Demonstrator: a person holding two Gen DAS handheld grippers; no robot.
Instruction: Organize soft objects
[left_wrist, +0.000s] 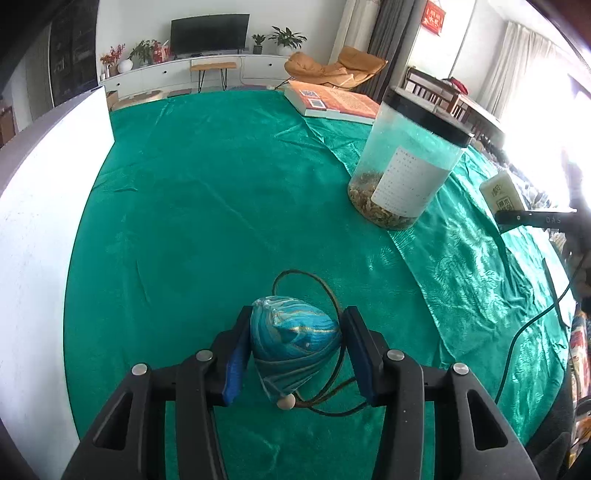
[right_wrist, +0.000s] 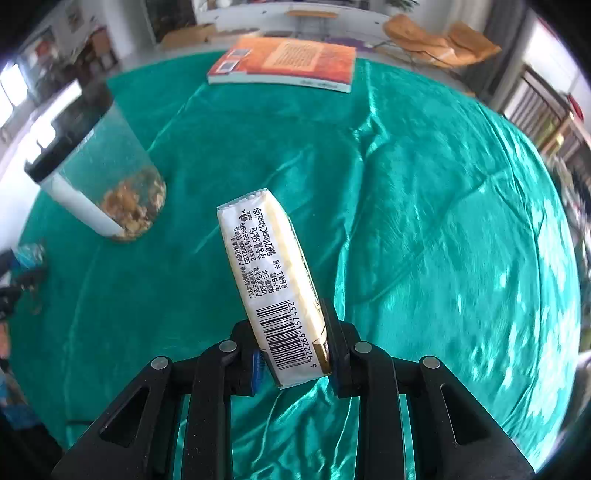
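Tissue pack (right_wrist: 275, 288) and blue pouch (left_wrist: 293, 339) are the two soft items in play; both sit in a tool, neither put down at a final spot, so I'd judge the task mid-way at best. No bin or clear drop zone visible, so can't say where they're headed.

Right tool (right_wrist: 293, 354): clamped on the barcode end of the tissue pack, the rest sticking out fwd and a bit left, above the green cloth (right_wrist: 424, 221) on the counter. Pack looks pale yellow-white w/ glossy wrapper, black print, slightly bowed along its length.

Left tool (left_wrist: 295, 350): jaws either side of the blue pouch; left pad touching the fabric, right pad seems just off it, so can't tell if it's truly gripped. Pouch is teardrop-shaped, blue w/ gold swirl pattern, gathered neck pointing back toward the tool, a small bead (left_wrist: 286, 401) and a dark cord (left_wrist: 325, 291) looping fwd and right.

Not soft, prob. left alone: clear jar (left_wrist: 402, 162) w/ black lid, fwd-right of left tool; orange book (left_wrist: 332, 101) farther beyond.
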